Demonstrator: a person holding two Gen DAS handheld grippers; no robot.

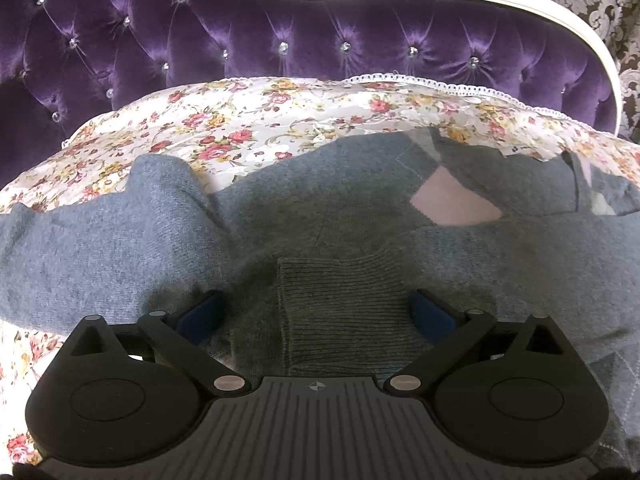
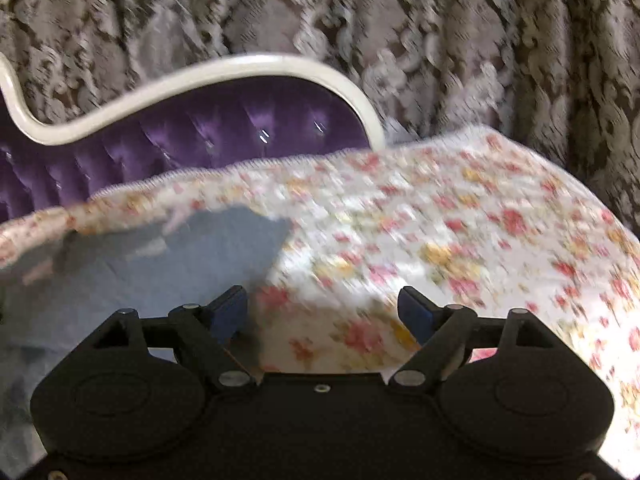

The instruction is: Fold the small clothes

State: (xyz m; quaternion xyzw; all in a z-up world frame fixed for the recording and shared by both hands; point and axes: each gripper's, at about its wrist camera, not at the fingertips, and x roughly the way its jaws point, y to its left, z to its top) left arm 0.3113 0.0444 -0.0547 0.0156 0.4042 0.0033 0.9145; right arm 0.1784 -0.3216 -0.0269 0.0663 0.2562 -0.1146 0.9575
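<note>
Left wrist view: grey knit sweater [image 1: 120, 232] lies spread across floral bedcover [image 1: 248, 120], ribbed cuff [image 1: 340, 312] between wide-apart jaws of left gripper [image 1: 316, 312], not pinched.

Looks soft, light, floppy, prob. grippy wool; best grab = cuff or sleeve edge w/ a deep bite. Right gripper [image 2: 322, 312] also released, over bare cover, sweater at its 10 o'clock. Purple tufted headboard [image 1: 200, 36] at 12, clear of the work; nothing blocks.
</note>
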